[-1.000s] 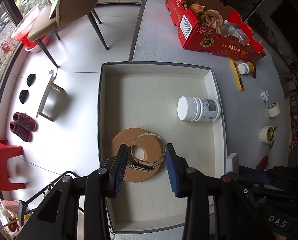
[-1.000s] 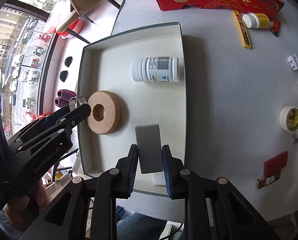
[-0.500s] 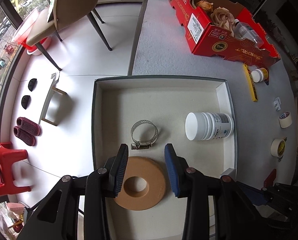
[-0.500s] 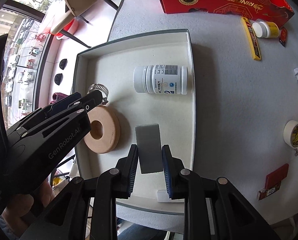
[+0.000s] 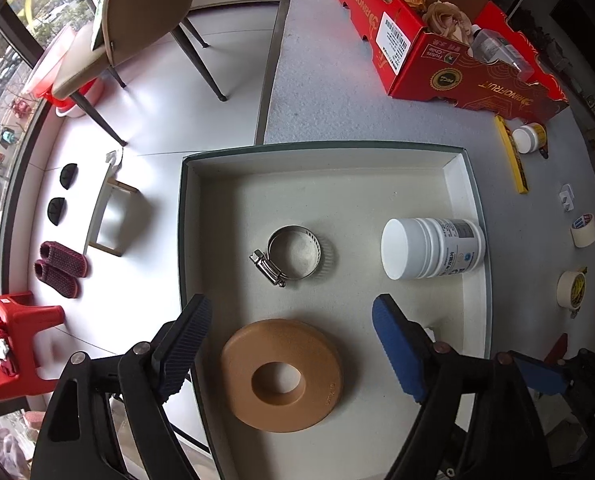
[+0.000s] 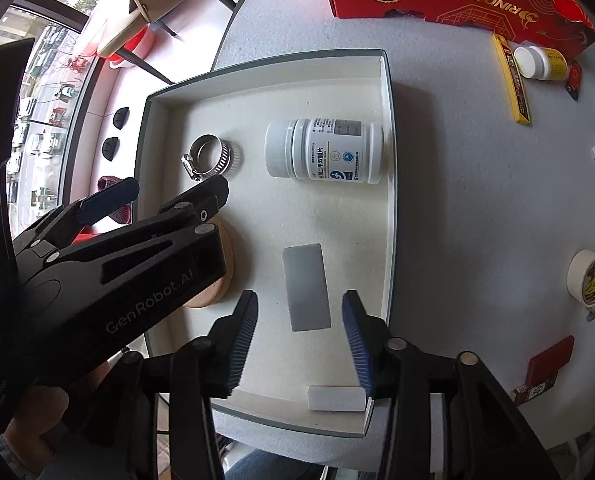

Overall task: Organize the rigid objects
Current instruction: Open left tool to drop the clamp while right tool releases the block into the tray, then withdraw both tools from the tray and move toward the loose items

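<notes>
both claws apart, nothing held, four items in the tray

your left gripper has just been opening; its jaws stand wide with the tan ring lying flat on the tray floor between them, pads not touching it. your right gripper has just been opening too, jaws wide on either side of the grey plate, which lies flat and free in the tray.

largest to smallest, counted: one red carton at the far side of the table, with stuff inside too jumbled to count. one tray, overhanging the table's left edge. in it: one white bottle on its side near the right wall, one tan ring, one grey plate, one hose clamp lying between ring and far wall. outside on the table: two tape rolls, one yellow cutter, one small jar, one white plug, one red card. also one small white block at the tray's near rim.

risks, as i judge them: the bottle lies on its side and could roll if you bump the tray or brush it. both grippers crowd the same end of the tray, so pulling out carelessly could knock them together or drag the ring. the tray's overhang means a downward push on the left side could tip it.
</notes>
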Demonstrator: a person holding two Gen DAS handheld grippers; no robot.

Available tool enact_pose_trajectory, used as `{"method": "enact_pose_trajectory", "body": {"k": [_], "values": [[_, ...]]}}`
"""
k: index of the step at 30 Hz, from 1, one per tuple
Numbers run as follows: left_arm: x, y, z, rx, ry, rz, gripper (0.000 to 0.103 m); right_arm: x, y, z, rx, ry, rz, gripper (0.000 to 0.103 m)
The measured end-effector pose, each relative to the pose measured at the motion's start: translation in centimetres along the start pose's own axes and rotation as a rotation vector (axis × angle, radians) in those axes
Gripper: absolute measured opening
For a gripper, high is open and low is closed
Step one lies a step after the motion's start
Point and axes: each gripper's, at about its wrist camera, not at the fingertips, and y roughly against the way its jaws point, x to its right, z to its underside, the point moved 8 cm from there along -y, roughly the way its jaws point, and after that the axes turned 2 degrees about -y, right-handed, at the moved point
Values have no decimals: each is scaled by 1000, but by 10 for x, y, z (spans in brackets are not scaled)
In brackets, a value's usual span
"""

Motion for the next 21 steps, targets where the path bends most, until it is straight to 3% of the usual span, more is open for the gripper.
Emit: {"method": "enact_pose_trajectory", "body": {"k": [3,8,14,21], "values": [[-1,-1,4,-14,6,-10,103,0,9,-2,41,41,44,90],[2,10,6,6,14,-8,103,11,22,1,62,52,63,90],[13,22,13,11,7,-12,103,44,33,15,68,-38,57,90],[41,32,40,-15,-63,-12,103,88,38,54,47,-133,61,90]]}}
